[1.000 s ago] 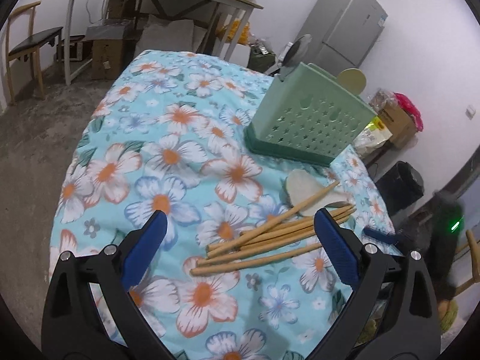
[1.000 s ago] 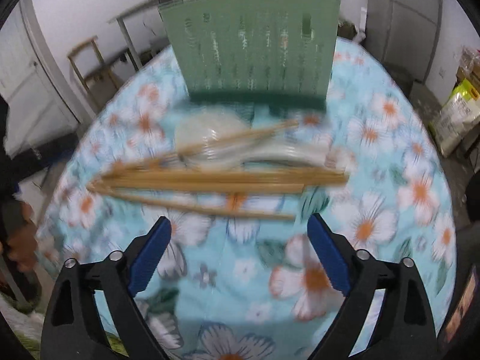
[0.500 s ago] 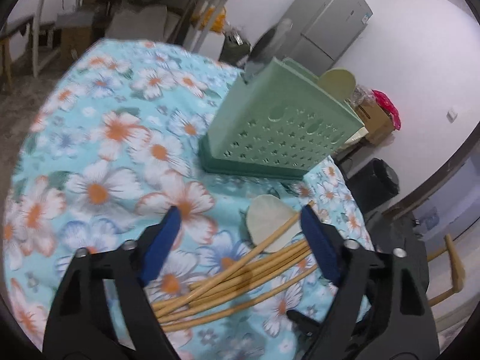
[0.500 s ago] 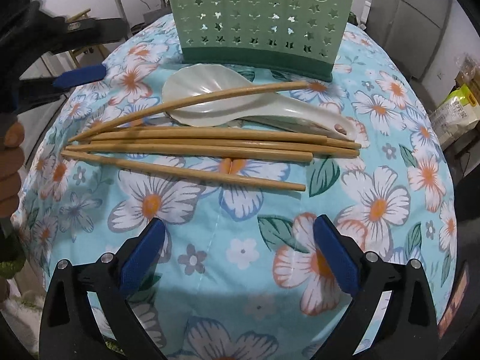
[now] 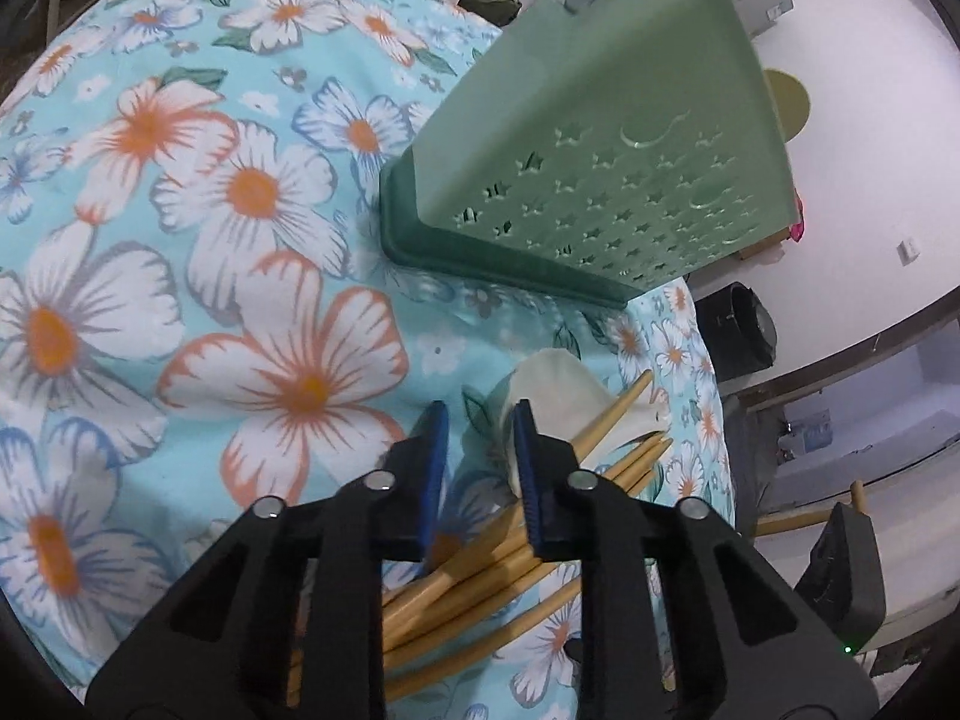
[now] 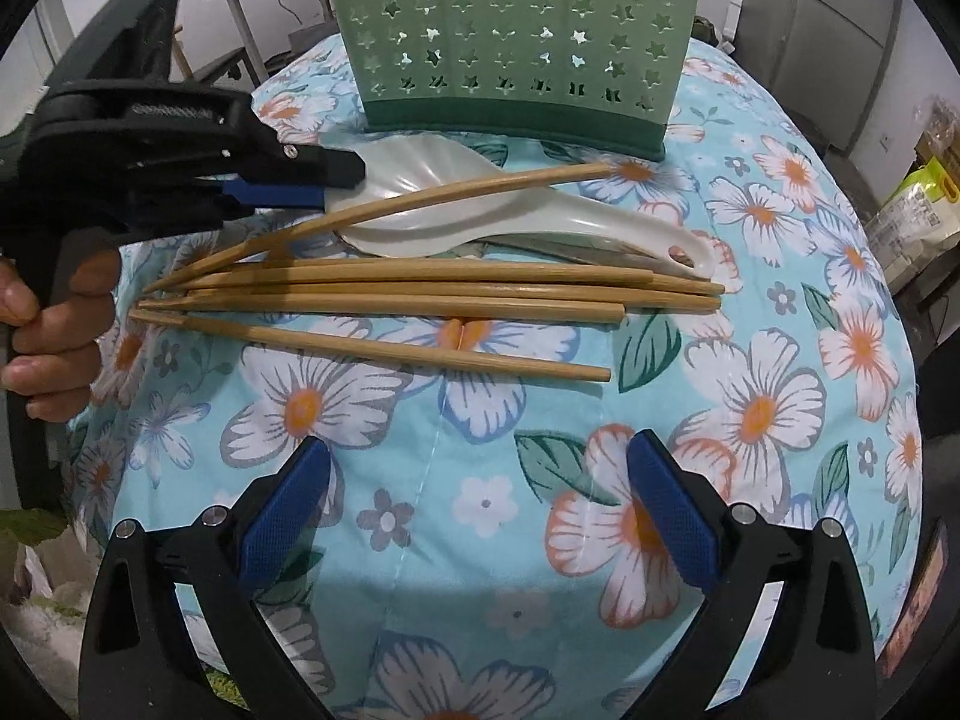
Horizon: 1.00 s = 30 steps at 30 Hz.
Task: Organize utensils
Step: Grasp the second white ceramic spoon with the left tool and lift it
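Left gripper (image 5: 480, 420) advanced, jaws closing near spoon (image 6: 420, 180), holder (image 6: 510, 30) contents unclear

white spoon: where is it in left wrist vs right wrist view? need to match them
Left wrist: the white spoon sits lower centre-right, its bowl just past the left hand-held gripper, chopsticks crossing over it.
Right wrist: upper centre, bowl at left by the tips of that hand-held gripper, handle running right, below the holder.
Shared landmark: the green utensil holder, standing just behind the spoon in both.
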### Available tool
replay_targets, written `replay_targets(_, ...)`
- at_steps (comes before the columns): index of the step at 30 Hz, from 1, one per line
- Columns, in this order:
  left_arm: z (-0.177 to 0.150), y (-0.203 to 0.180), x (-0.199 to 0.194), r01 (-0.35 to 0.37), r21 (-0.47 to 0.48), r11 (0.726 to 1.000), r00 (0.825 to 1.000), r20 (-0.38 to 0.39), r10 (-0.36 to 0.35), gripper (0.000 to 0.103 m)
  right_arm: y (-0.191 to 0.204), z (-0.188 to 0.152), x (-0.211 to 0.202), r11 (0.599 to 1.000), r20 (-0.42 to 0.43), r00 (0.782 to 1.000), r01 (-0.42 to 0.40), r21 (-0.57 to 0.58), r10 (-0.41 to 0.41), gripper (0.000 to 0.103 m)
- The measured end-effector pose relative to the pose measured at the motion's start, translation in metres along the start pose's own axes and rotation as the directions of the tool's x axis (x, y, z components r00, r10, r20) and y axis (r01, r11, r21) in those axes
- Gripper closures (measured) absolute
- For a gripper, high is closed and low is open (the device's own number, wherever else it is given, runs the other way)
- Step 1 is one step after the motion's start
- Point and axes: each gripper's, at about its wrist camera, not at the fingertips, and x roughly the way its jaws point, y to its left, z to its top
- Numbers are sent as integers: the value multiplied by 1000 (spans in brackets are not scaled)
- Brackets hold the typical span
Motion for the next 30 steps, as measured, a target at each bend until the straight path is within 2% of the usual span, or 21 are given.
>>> replay_targets(3,0,-3,5,16,-2,1000,1000,9,-16,99,-5,-2,-2,1000,9,1000,-15,3,15,6)
replay_targets(7,-2,-10,-3,21,13,1000,999,46,-22,101,-16,-6,-5,999,24,999,-43,10,43,6)
replay_targets(13,-5,-26,-38,73,69,995,985,151,-82,102,-30,-12,-9,998,43,997,-68,11,68,6)
replay_targets(18,-9,-31,-69,30,102,994,967,249,-55,102,-37,-16,-14,997,47,996,-81,1,81,6)
replay_targets(20,-11,-31,-82,-9,100,995,956,293,-20,102,-37,-17,-19,995,52,994,-99,3,99,8)
replay_targets(22,-15,-26,-97,-35,89,995,945,328,4,102,-40,-15,-37,992,106,986,-128,-23,130,19)
replay_targets(26,-21,-12,-119,-42,41,998,925,379,23,102,-38,0,-64,987,235,962,-118,-110,141,32)
replay_targets(30,-28,3,-140,-29,6,1000,908,418,24,102,-30,29,-64,977,262,954,-100,-189,148,49)
